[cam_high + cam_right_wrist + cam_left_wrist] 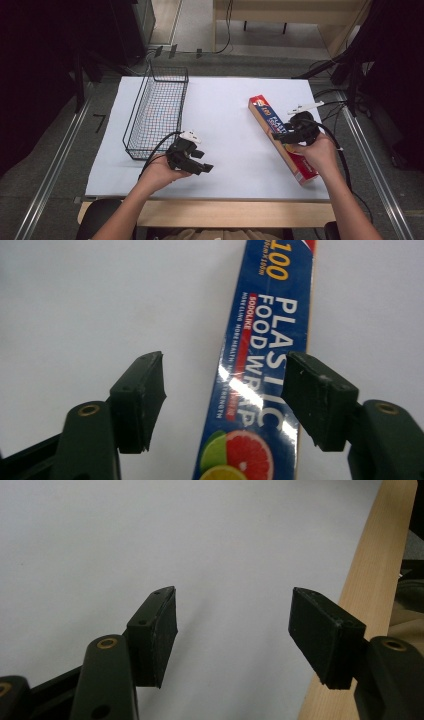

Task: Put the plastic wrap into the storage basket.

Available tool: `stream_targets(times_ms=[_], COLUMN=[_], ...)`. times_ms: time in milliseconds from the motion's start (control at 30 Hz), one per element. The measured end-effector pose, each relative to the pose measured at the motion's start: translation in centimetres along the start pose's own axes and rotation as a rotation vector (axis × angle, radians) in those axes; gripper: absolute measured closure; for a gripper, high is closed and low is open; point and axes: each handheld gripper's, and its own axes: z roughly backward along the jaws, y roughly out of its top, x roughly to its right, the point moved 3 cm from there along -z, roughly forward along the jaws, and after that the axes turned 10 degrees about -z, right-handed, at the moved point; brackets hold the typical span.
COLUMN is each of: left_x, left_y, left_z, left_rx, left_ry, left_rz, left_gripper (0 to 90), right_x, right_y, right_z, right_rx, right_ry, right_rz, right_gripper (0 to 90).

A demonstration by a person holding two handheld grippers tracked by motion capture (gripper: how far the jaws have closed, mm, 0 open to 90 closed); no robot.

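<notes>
One plastic-wrap box between open right tool jaws.

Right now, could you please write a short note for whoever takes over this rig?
Left hand-held gripper: open and empty, hovering over the white table near its front edge, beside the wire basket.
Right hand-held gripper: open, above the plastic food wrap box; the pads do not press on it.
The box lies flat on the table's right side, well apart from the basket, which looks empty.
Done: nothing moved into the basket so far.
Left: probably grip the box and carry it to the basket.
</notes>
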Motion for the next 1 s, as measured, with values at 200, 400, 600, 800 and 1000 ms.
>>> stream_targets(times_ms=[200,400,600,800,1000], left_x=[0.1,0.2,0.2,0.2,0.2], left_y=[-0.1,-0.1,0.0,0.1,0.3], left_z=[-0.2,0.0,-0.2,-0.3,-0.4], left_rx=[-0.011,-0.006,-0.008,-0.012,-0.012], left_ry=[0.002,0.002,0.000,-0.001,0.000], left_rz=[-0.010,-0.015,-0.014,-0.023,-0.031], left_gripper=[36.7,36.7,36.7,36.6,36.6], right_x=[1.4,1.6,1.7,1.4,1.5], right_y=[0.3,-1.6,-2.7,-3.8,-3.9], right_z=[-1.4,-3.0,-3.3,-2.8,-3.2], right_rx=[-0.028,-0.074,-0.108,-0.137,-0.175], right_ry=[-0.043,-0.063,-0.078,-0.118,-0.109], right_rz=[-0.060,-0.069,-0.061,-0.046,-0.082], right_gripper=[27.4,28.4,30.9,32.1,33.7])
